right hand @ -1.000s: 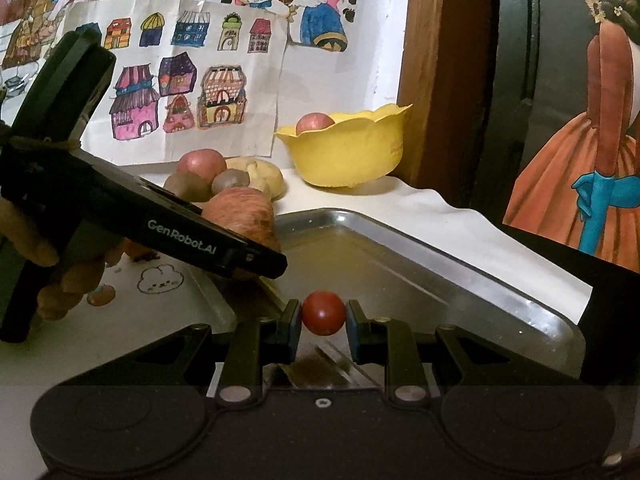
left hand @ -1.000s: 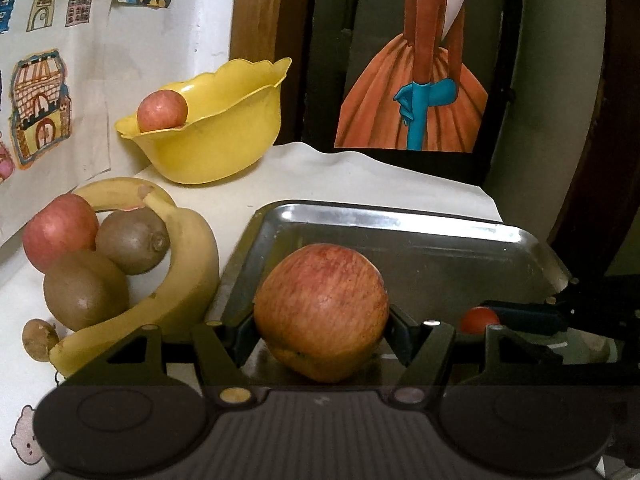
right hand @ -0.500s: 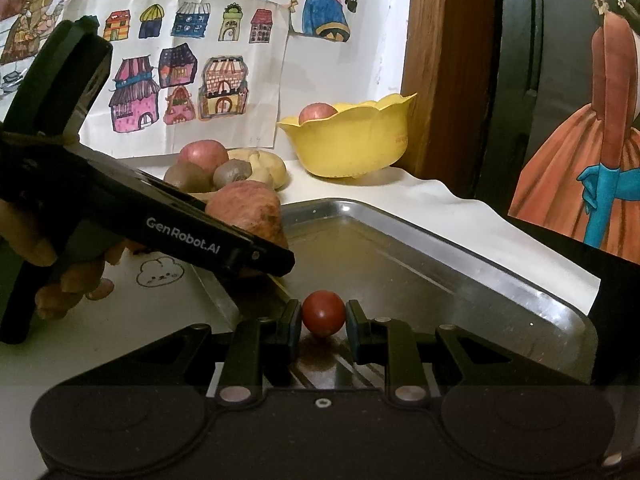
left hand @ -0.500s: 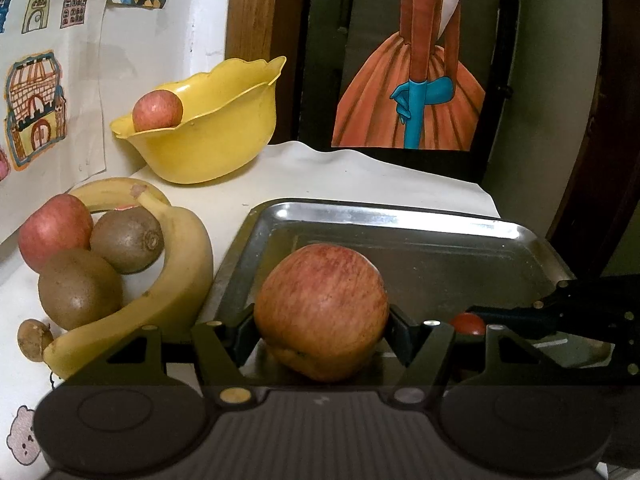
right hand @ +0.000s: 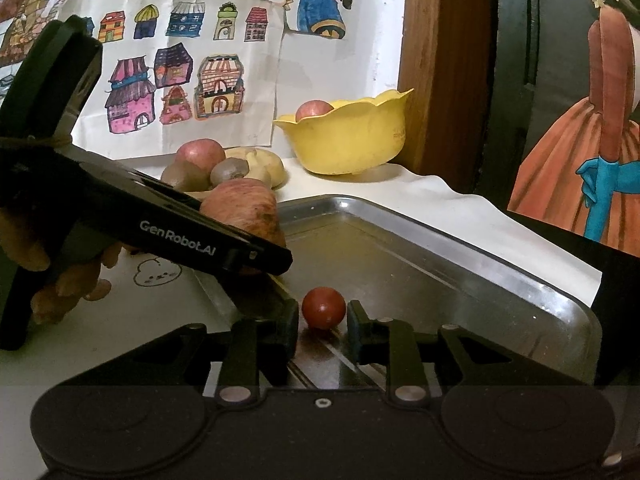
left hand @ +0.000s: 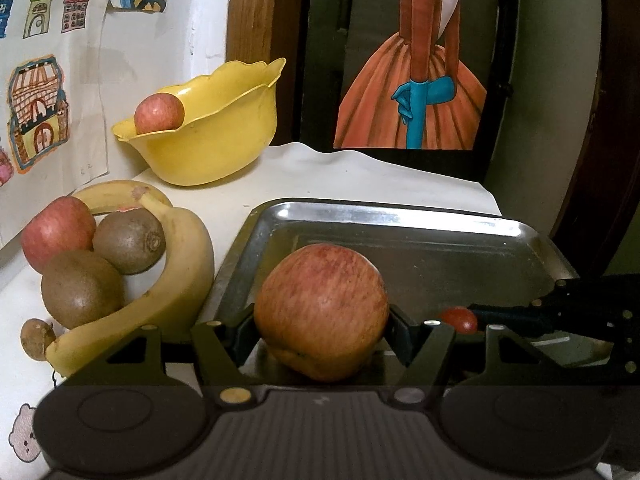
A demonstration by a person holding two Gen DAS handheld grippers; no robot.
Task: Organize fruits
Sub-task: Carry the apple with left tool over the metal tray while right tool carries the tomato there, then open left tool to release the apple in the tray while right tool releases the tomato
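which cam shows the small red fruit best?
Right wrist: the small red fruit sits whole, centred between the right gripper jaws over the metal tray. Left wrist shows only a sliver, partly hidden.

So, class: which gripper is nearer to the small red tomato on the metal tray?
Right. The right gripper has its fingers either side of the small red tomato; the left gripper is beside it, shut on the large apple.

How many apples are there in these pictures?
3. One sits in the yellow bowl, at. One lies in the fruit pile beside the banana, at. One is held over the metal tray by the left gripper, at. Others may be hidden in the bowl.
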